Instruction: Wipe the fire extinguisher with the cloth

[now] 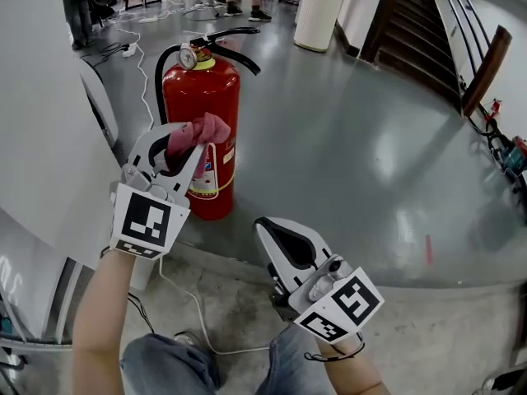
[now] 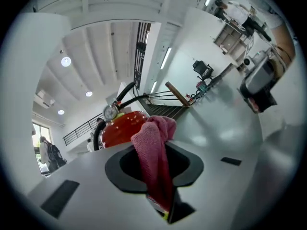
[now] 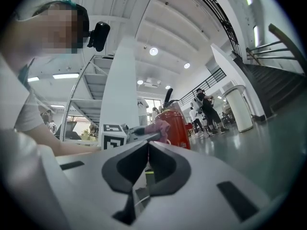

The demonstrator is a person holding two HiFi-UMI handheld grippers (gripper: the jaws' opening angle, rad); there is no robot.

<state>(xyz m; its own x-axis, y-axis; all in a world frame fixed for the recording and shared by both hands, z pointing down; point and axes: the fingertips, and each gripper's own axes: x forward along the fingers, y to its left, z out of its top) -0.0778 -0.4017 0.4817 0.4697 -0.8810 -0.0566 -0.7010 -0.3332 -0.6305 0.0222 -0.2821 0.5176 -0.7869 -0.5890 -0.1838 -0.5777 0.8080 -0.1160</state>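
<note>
Left gripper (image 1: 183,145): jaws clamped on pink cloth (image 1: 200,130), which bunches past the tips. Fire extinguisher (image 1: 202,97): red, upright, long axis vertical, directly ahead of the left gripper, with the cloth at its upper body; contact cannot be told. Right gripper (image 1: 263,227): jaws pressed together, empty, lower and farther off. Floor (image 1: 354,155): grey, glossy. Room: open hall, staircase (image 1: 428,23) at right.
</note>
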